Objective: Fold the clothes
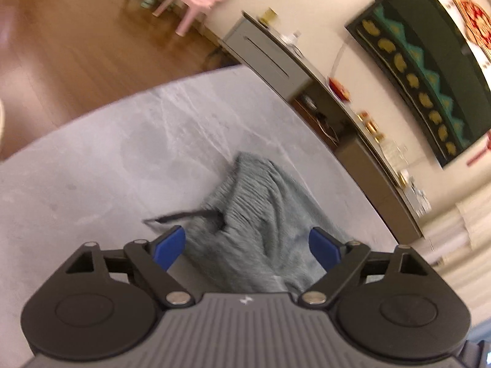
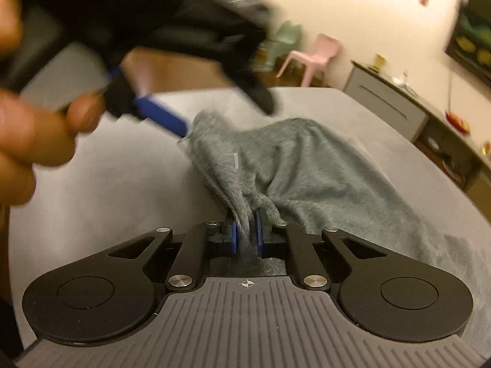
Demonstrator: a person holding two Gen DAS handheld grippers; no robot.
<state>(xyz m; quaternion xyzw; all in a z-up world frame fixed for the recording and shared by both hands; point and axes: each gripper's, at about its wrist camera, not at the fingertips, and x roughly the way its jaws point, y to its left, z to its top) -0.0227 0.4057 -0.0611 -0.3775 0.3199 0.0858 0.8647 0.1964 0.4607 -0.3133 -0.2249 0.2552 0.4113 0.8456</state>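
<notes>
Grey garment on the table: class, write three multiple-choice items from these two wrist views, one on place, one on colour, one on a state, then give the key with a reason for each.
1. Where does the grey garment lie?
A. on the grey table
B. on the wooden floor
C. over the pink chair

2. What colour are the gripper pads?
A. red
B. blue
C. white

3. How is the right gripper?
A. wide open above the cloth
B. shut on nothing
C. shut on a fold of the garment

Key: 1 A, the cloth spreads over the tabletop; 2 B, blue pads show in both views; 3 C, grey cloth is pinched between its pads, while the left gripper stands open.
</notes>
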